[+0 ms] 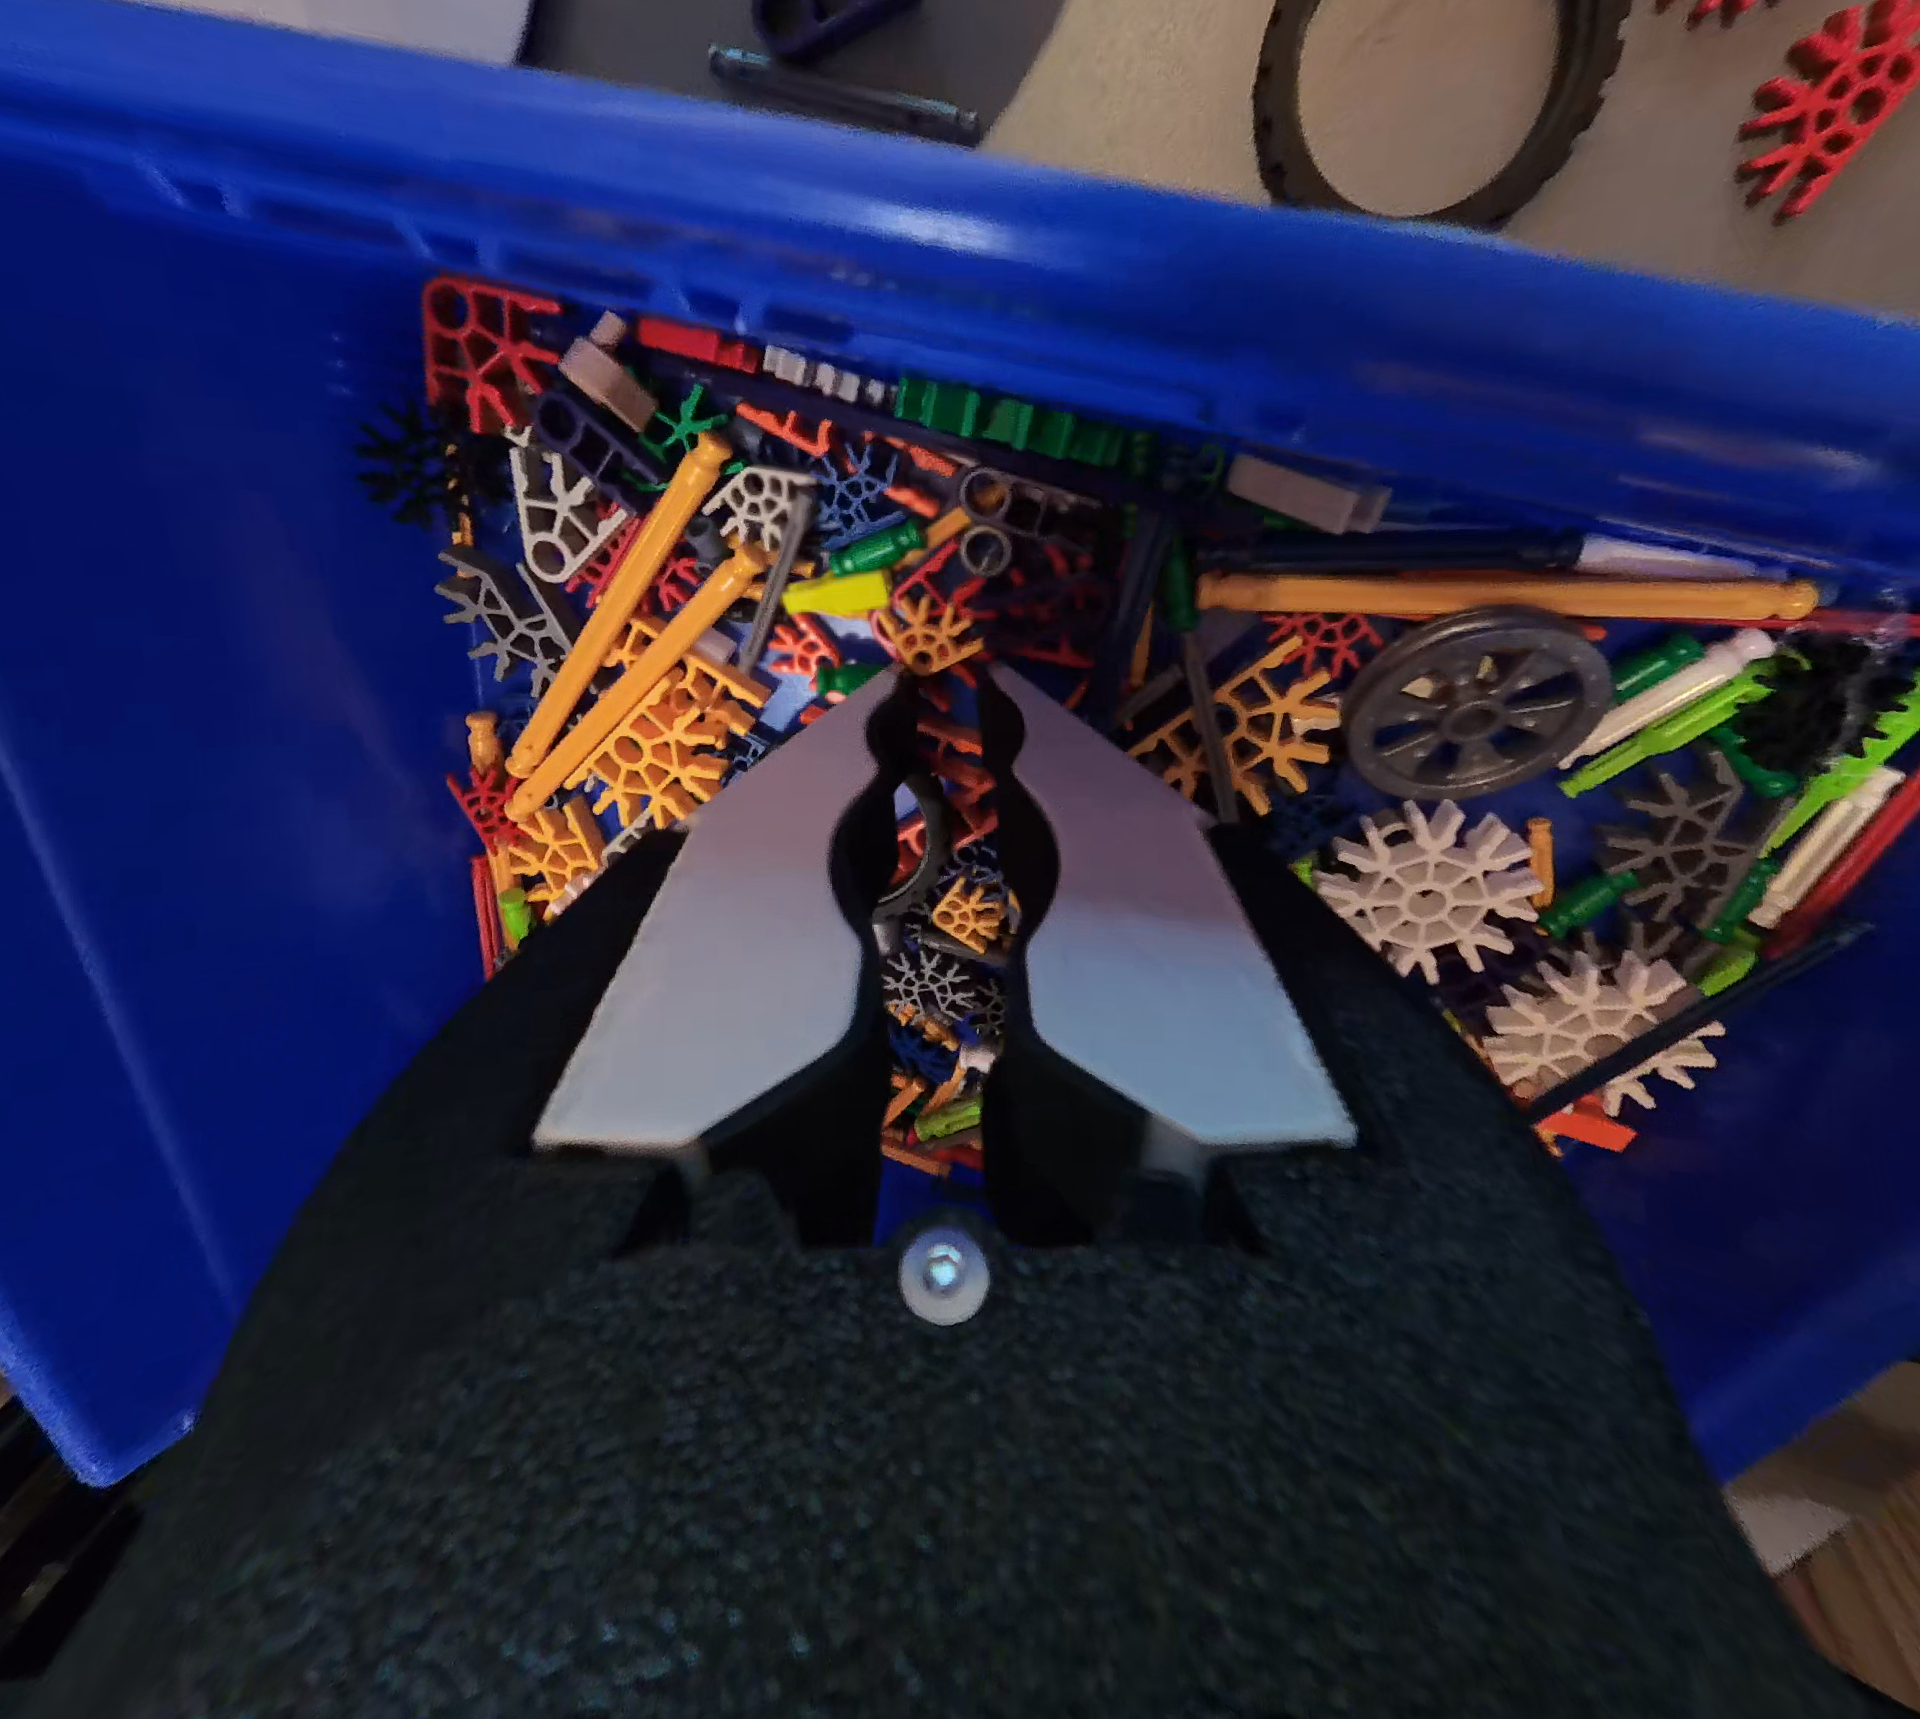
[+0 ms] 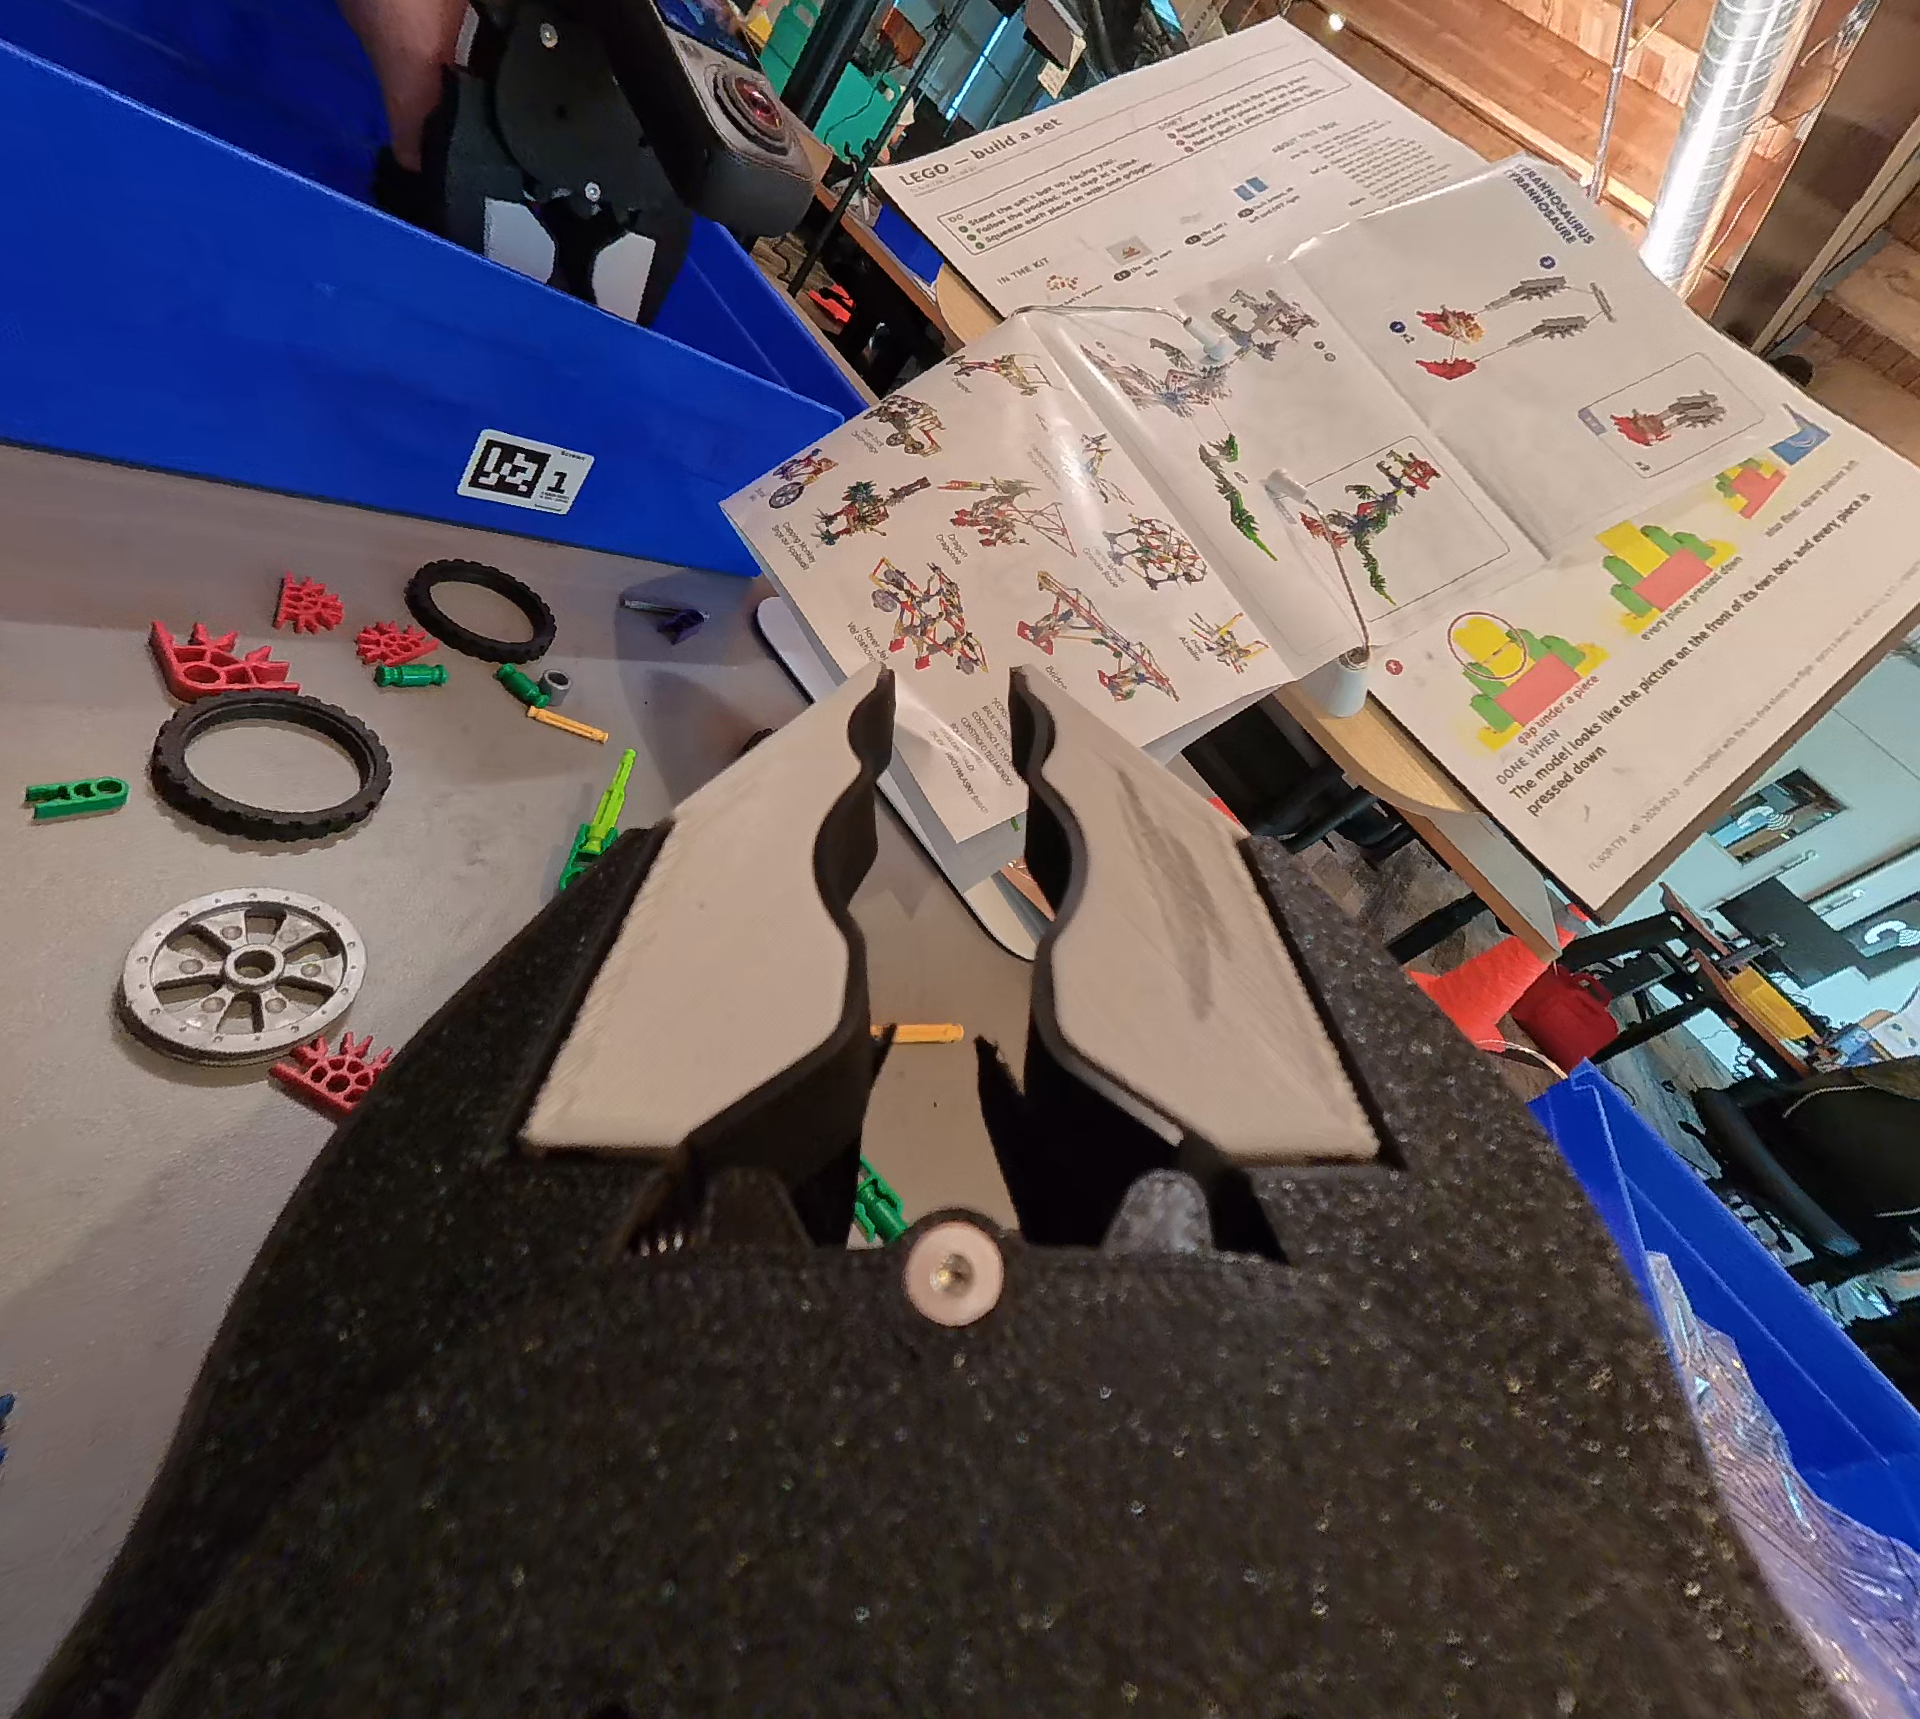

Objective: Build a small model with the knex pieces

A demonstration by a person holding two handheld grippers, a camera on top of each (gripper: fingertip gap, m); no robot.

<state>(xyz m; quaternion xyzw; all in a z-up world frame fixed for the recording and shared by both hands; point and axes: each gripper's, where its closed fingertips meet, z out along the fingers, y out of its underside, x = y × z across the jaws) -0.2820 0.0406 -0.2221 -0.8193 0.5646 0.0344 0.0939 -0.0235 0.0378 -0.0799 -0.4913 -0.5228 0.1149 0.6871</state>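
The left wrist view looks steeply down, from close in, along its own gripper [image 1: 940, 682] into a blue bin [image 1: 208, 630] of loose building pieces, with a strip of the surface [image 1: 1195, 7] beyond the rim. The right wrist view sits higher and farther back, facing across the surface toward an open instruction booklet [image 2: 1195, 443]. Both views share the bin and the black tyre ring [image 1: 1444, 17] beside it.

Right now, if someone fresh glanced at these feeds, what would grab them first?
The blue bin heaped with bright construction-toy pieces, with the left gripper slightly open, reaching down into it. Next, the open instruction booklet propped ahead of the empty, open right gripper, and black tyres and red connectors scattered on the grey table.
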